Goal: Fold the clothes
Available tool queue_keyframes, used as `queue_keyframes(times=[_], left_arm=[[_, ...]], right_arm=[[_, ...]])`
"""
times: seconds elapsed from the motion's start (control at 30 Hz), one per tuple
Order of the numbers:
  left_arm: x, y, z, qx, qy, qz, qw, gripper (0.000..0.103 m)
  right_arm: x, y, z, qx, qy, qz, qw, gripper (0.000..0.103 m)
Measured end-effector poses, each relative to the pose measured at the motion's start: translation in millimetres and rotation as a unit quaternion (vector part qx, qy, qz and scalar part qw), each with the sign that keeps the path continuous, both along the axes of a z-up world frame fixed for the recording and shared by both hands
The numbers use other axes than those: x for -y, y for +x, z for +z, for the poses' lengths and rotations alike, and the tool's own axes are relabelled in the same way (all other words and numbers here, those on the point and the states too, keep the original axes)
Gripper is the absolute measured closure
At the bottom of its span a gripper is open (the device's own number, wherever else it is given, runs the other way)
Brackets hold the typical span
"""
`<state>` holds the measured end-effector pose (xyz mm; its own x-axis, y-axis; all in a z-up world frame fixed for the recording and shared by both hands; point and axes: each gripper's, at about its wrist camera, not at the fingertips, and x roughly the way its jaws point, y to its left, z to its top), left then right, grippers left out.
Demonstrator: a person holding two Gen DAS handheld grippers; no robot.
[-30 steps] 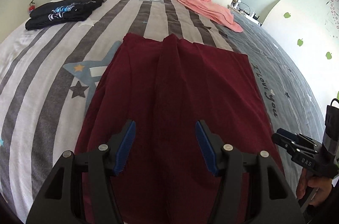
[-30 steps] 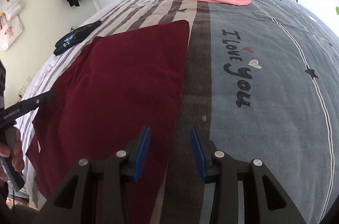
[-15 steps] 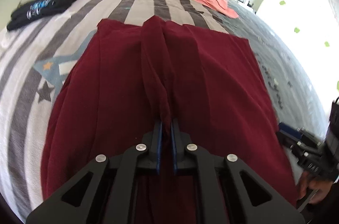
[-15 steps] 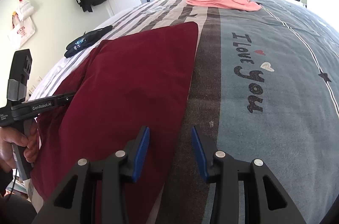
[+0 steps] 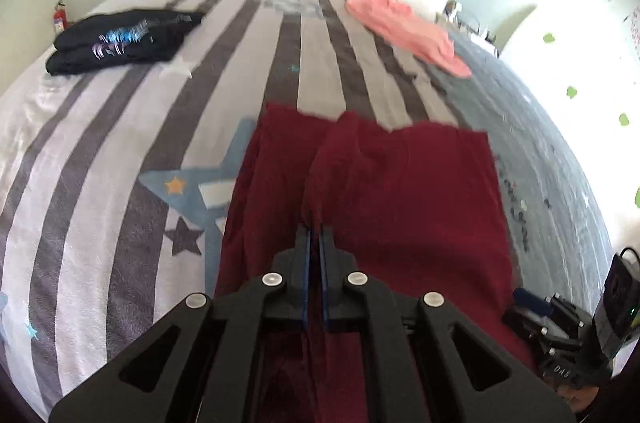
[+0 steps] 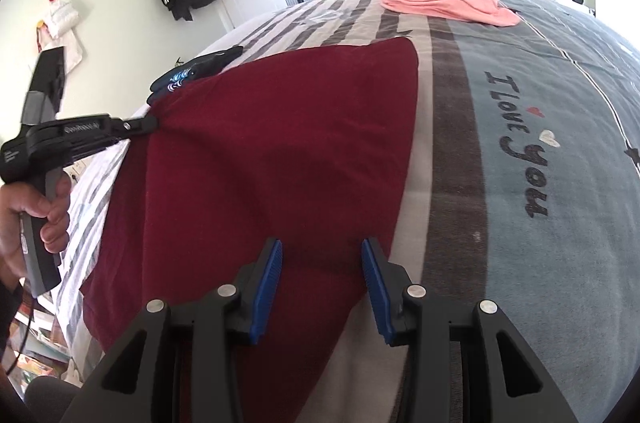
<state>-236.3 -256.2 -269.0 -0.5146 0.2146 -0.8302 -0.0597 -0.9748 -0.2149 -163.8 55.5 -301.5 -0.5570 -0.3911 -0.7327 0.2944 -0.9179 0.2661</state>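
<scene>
While your left tool (image 5: 314, 229) pinches a raised ridge of the maroon garment (image 5: 400, 191) on the bed (image 5: 100, 151), your right tool (image 6: 322, 259) hovers spread over its near edge. Only the right view shows your left hand (image 6: 34, 199); only the left shows the whole folded black clothes (image 5: 120, 41).

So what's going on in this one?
A person with a gripper in each hand is folding a dark red garment spread on a bed. The left gripper is shut on a pinch of the red cloth and lifts it into a ridge. The right gripper hangs open over the garment's near right edge, gripping nothing. A folded black garment and a loose pink garment lie farther up the bed.
</scene>
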Motion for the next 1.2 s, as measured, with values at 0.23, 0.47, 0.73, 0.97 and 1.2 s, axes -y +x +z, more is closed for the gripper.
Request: queue_keyframes(times=[0.23,0.47,0.73,0.97,1.2], left_arm=[[12.3,-12.8,17.9,-0.071,0.035,0.044,0.9959,0.042],[-25.9,-86.0,1.7,-0.049,0.012,0.002,0.9987,0.042],[-68.5,-119.4,-30.0,-0.026,-0.038,-0.078,0.9959,0.102],[-42.0,-98.2,15.9,-0.125,-0.066,-0.032,0.9894,0.102],[-9.9,-117.0,-7.4,-0.066,-0.103,0.016,0.9923,0.094]], right_arm=[[-7.2,0.9,-5.8,-0.005,0.019,0.008,1.000,0.065],[-28.4,-9.2,-13.6,-0.009,-0.002,0.001,1.000,0.064],[-28.7,-16.8,-19.3,-0.022,-0.009,0.021,1.000,0.064],[-23.4,-19.7,-16.7,-0.019,-0.027,0.022,0.999,0.064],[-3.3,-13.1,-12.0,-0.007,-0.007,0.018,1.000,0.063]])
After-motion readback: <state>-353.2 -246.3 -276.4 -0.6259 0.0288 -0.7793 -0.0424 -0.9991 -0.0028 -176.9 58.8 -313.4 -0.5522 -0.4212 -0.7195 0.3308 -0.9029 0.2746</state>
